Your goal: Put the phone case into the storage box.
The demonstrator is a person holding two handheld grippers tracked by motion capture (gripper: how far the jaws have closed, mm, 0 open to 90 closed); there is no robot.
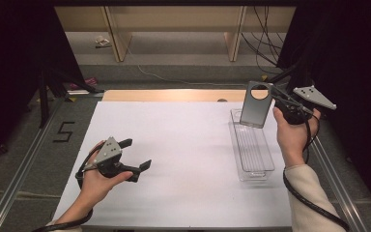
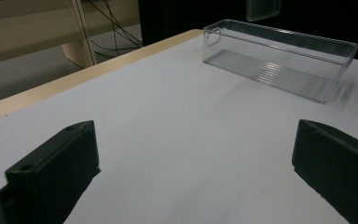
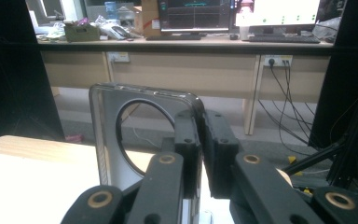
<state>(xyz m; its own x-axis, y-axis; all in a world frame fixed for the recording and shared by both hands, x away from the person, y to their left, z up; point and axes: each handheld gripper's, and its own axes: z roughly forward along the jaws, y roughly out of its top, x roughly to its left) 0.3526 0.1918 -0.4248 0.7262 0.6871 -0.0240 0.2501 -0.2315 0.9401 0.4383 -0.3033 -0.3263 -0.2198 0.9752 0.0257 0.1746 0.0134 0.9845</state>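
Note:
A grey phone case (image 1: 257, 104) with a round camera hole hangs upright above the far end of a clear plastic tray (image 1: 252, 145). My right gripper (image 1: 274, 100) is shut on the case's right edge; in the right gripper view the black jaws pinch the case (image 3: 142, 135) near its top corner. My left gripper (image 1: 136, 154) rests low over the white sheet at the near left, open with nothing between its fingers. In the left gripper view the tray (image 2: 279, 58) lies ahead, far beyond the two spread jaws.
A white sheet (image 1: 183, 159) covers most of the table, with a wooden strip (image 1: 174, 95) along the far edge. Beyond stand wooden shelf legs (image 1: 118, 41) and loose cables (image 1: 265, 43). A tape mark (image 1: 64, 131) lies on the floor at the left.

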